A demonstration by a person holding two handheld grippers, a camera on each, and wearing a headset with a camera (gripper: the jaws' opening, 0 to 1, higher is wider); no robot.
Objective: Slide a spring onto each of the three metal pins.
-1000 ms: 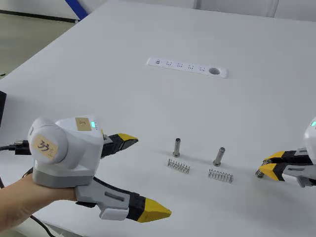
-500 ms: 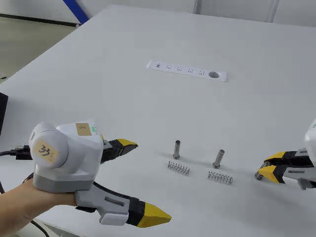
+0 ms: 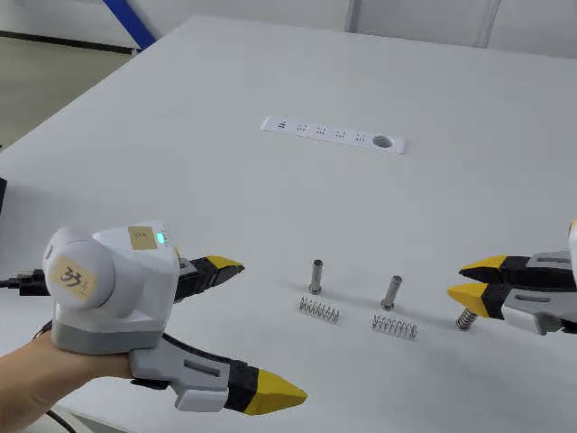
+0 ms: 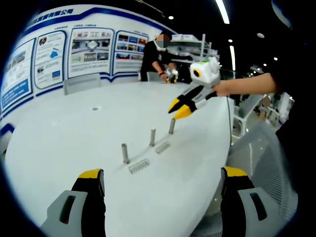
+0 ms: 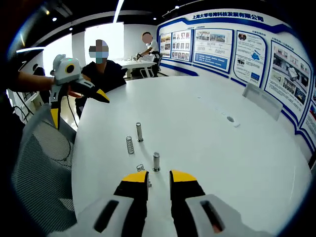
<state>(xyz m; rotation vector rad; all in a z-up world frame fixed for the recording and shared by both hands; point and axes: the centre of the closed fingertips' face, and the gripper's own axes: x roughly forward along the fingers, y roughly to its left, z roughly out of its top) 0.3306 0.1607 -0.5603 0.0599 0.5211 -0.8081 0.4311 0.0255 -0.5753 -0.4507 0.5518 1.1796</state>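
On the table (image 3: 180,162), the left gripper (image 3: 248,329) hangs with jaws spread wide and empty, while the right gripper (image 3: 469,282), jaws nearly together on nothing, sits just by a third pin (image 3: 464,317) that looks already fitted. Two bare pins (image 3: 316,275) stand upright between them, a loose spring (image 3: 319,309) lying just beside each. Each loose spring looks light, squashy and apt to roll, so pinch it gently near one end.

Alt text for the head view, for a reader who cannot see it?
On a white table, two bare upright metal pins stand, each with a loose coil spring lying before it; a third, spring-covered pin stands by the slightly parted yellow-tipped right gripper. The left gripper is wide open, lower left.
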